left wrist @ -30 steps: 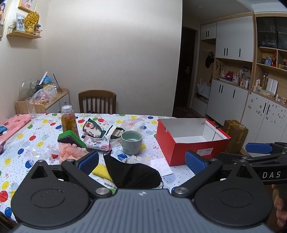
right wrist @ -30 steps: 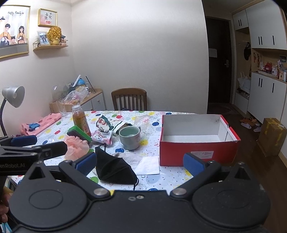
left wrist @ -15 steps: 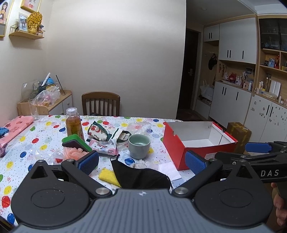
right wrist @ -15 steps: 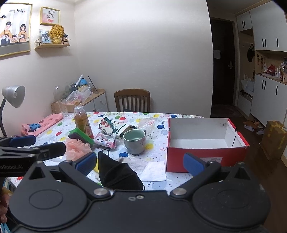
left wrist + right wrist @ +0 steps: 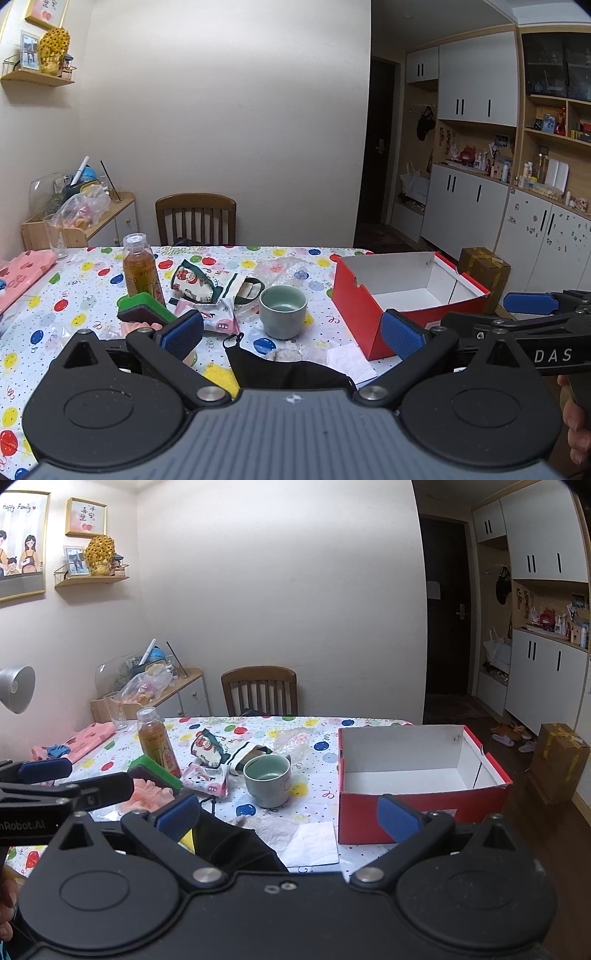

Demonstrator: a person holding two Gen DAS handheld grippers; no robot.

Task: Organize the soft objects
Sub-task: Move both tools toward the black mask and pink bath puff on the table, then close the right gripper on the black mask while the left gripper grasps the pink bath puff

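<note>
A black face mask [image 5: 291, 373] [image 5: 236, 849] lies at the near table edge, just ahead of both grippers. My left gripper [image 5: 291, 332] stands open above it, holding nothing. My right gripper [image 5: 288, 816] is open too and holds nothing. An open red box [image 5: 369, 321] [image 5: 421, 812] with a white inside stands on the right. Further back lie a pink soft item [image 5: 147, 797], a yellow cloth [image 5: 221, 376], a green sponge [image 5: 144, 308] [image 5: 155, 771], tissue packs [image 5: 221, 317] [image 5: 208, 779] and a crumpled white tissue [image 5: 306, 354] [image 5: 280, 825].
A green cup [image 5: 282, 310] [image 5: 267, 779] sits mid-table, a tea bottle [image 5: 140, 271] [image 5: 157, 742] to its left. A wooden chair [image 5: 195, 219] stands behind the table. Pink fabric [image 5: 81, 740] lies far left. A cardboard box [image 5: 559, 760] is on the floor at right.
Both cameras have tilted up and drawn back slightly; the mask and table items sit lower in each view. Both grippers stayed open.
</note>
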